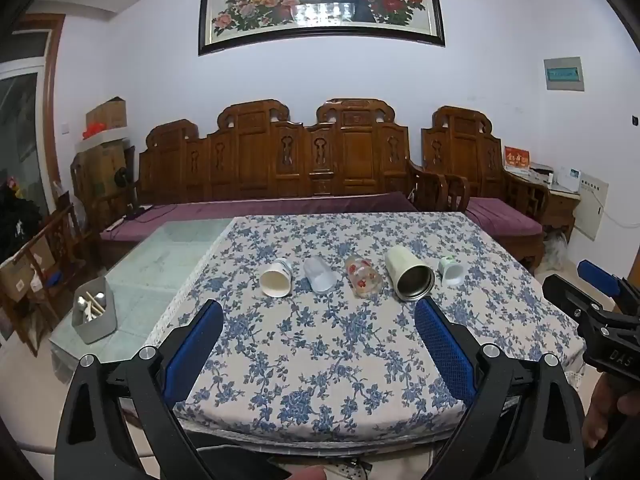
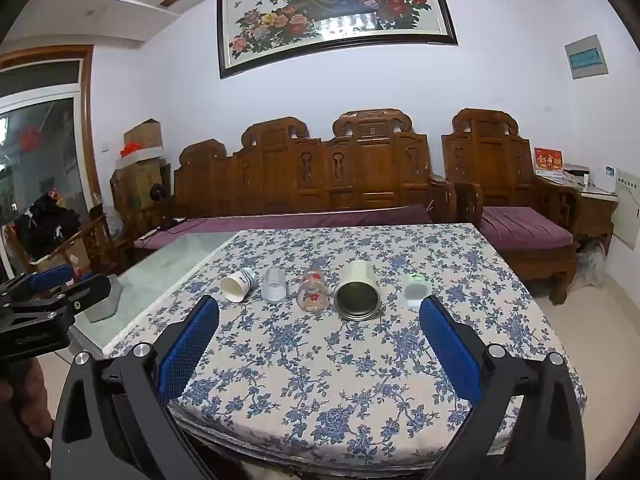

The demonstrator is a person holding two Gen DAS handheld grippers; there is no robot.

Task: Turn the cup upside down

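Cups lie on their sides in a row mid-table, well back from the near edge: paper cup, clear cup, flowered glass, steel-lined tumbler, small white cup. Mouths face the near edge; none visibly holds anything. Bare floral cloth lies between the row and both grippers. Left gripper and right gripper hover at the near edge, fingers wide apart, nothing held. Grey holder with utensils sits on glass left of the cloth. Wooden bench stands behind.
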